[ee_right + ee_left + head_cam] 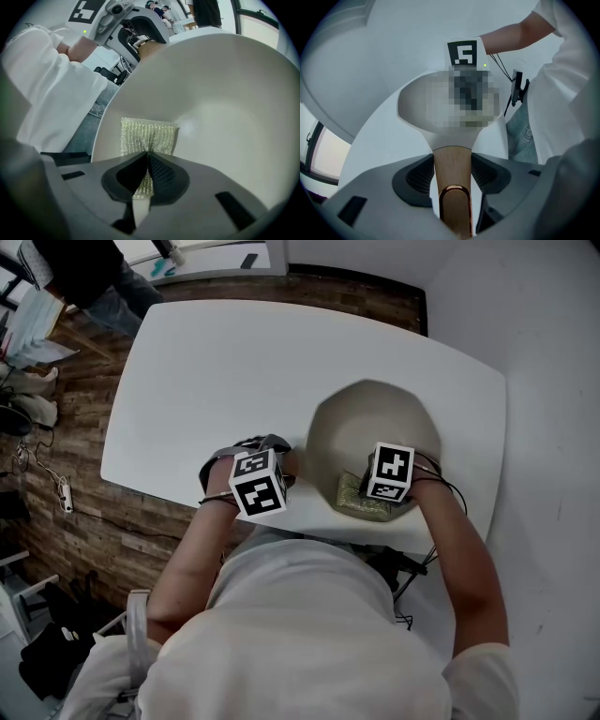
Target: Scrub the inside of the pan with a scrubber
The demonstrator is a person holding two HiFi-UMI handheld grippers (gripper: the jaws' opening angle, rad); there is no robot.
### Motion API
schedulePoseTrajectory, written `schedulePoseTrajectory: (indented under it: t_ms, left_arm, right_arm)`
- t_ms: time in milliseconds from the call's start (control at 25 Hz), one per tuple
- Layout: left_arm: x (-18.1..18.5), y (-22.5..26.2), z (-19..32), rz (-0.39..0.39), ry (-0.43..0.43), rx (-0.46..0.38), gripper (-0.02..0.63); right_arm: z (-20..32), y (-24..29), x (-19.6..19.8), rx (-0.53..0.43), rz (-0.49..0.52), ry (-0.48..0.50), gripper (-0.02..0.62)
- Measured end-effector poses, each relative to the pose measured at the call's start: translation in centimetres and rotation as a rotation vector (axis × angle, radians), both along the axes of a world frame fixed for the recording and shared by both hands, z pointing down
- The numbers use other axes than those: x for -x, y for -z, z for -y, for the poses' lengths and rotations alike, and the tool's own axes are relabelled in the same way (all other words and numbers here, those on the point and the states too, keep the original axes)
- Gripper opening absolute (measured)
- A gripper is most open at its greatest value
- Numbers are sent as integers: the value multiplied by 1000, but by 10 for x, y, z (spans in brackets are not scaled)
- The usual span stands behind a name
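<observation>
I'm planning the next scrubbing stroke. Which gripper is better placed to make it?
Right. The right gripper is shut on the scrubber, which lies against the inside of the pan. The left gripper is clamped on the handle, steadying the pan.

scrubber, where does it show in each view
Head view: the scrubber is low and right of centre, at the near rim of the pan.
Left gripper view: cannot be made out; blurring covers the middle of the pan.
Right gripper view: the scrubber is low centre, pinched between the jaws, against the pan's inner wall.
Shared landmark: the pan.
</observation>
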State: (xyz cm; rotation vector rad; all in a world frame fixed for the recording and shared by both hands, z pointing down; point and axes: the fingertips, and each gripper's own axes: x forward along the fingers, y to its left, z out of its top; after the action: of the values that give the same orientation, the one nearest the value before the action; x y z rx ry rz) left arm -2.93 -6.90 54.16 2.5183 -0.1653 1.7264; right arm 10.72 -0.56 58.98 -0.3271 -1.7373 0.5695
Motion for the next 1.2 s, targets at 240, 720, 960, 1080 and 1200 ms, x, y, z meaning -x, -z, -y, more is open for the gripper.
schedulePoseTrajectory:
  t_ms: [240, 720, 960, 1080, 1200]
  left_arm:
    - [-1, -1, 1, 0, 2, -1, 252]
    - [0, 0, 0, 0, -1, -3, 252]
    - [-1, -1, 0, 1, -3, -2, 252]
    - [-1, -1, 0, -1, -5, -2, 252]
    - [-1, -1, 0, -2, -7, -4, 252]
  right_arm:
    - [-1, -1, -19, 6, -79, 22, 23]
    - [17, -10, -60, -108, -283, 46, 23]
    - [29, -13, -75, -160, -344, -6, 23]
    - [36, -14, -81, -204, -383, -24, 23]
    - [46, -16, -84, -256, -398, -36, 23]
